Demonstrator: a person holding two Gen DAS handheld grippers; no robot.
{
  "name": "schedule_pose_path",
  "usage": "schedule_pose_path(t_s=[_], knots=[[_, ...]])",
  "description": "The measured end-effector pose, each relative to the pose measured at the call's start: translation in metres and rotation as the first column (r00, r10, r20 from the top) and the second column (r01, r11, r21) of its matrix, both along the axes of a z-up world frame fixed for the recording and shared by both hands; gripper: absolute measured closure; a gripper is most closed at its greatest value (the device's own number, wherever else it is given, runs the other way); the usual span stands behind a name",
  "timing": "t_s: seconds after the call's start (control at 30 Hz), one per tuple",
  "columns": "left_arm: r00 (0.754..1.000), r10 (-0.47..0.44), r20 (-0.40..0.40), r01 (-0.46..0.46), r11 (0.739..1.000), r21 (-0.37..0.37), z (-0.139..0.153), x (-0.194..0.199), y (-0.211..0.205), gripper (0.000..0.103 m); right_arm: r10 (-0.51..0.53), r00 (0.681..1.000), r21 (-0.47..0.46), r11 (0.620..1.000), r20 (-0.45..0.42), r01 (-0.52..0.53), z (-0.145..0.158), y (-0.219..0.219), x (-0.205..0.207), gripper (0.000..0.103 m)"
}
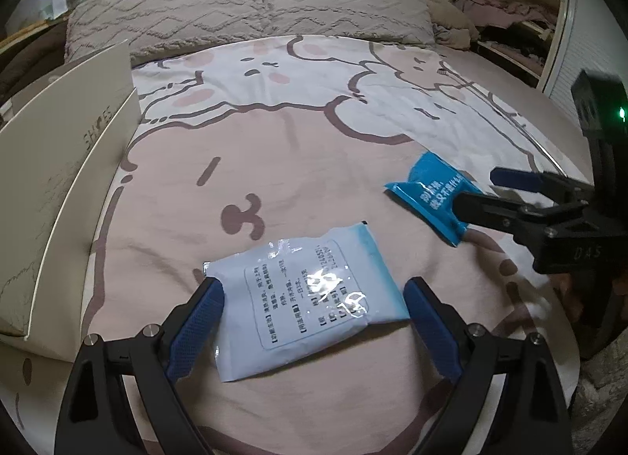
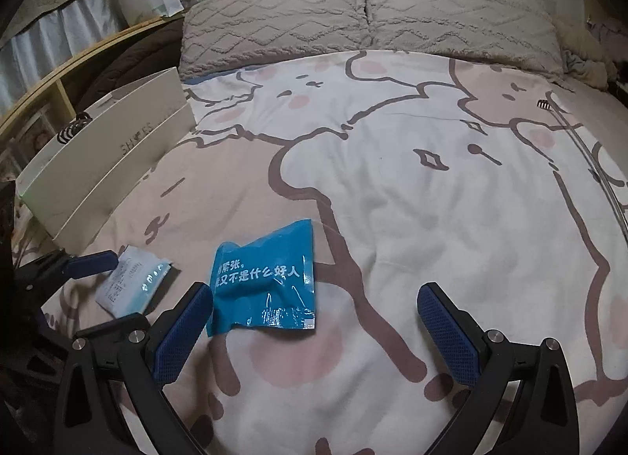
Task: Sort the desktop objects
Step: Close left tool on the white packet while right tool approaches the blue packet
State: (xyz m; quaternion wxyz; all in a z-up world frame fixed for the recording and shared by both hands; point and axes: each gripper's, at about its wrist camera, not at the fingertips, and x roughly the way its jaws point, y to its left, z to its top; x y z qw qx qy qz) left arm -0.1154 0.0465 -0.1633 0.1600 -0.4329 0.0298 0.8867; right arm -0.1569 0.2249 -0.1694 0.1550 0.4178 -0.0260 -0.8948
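Pale blue-white sachet (image 1: 310,302), teal packet (image 2: 265,282) with white lettering, pink cartoon-print bedsheet (image 2: 431,200), seemingly beige zigzag pillows (image 1: 251,3)

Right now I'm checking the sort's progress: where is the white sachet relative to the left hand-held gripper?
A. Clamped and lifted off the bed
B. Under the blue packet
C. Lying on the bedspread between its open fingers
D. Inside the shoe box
C: the white sachet lies flat on the bedspread between the spread fingers of the left hand-held gripper.
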Motion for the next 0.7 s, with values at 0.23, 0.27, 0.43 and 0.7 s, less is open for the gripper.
schedule_pose_path(t_s=[0.23,0.27,0.43,0.7], knots=[[0.997,0.068,0.045,-0.074,0.984,0.16,0.003,-0.005,-0.016,0.005,0.001,0.998,0.029,1.0,0.06,-0.003,-0.013,-0.004,-0.008,0.0],[0.994,0.096,0.051,-0.104,0.978,0.182,0.002,-0.007,-0.019,0.004,0.001,0.998,0.037,0.999,0.062,-0.003,-0.013,-0.005,-0.008,0.0],[0.982,0.18,0.055,-0.187,0.963,0.195,-0.002,-0.008,-0.02,0.003,0.001,0.998,0.124,0.992,0.069,-0.009,-0.015,-0.016,-0.007,0.0],[0.982,0.187,-0.011,-0.187,0.982,0.039,-0.002,-0.003,-0.007,0.003,0.002,0.997,0.142,0.99,0.077,-0.013,-0.018,-0.016,-0.007,0.0]])
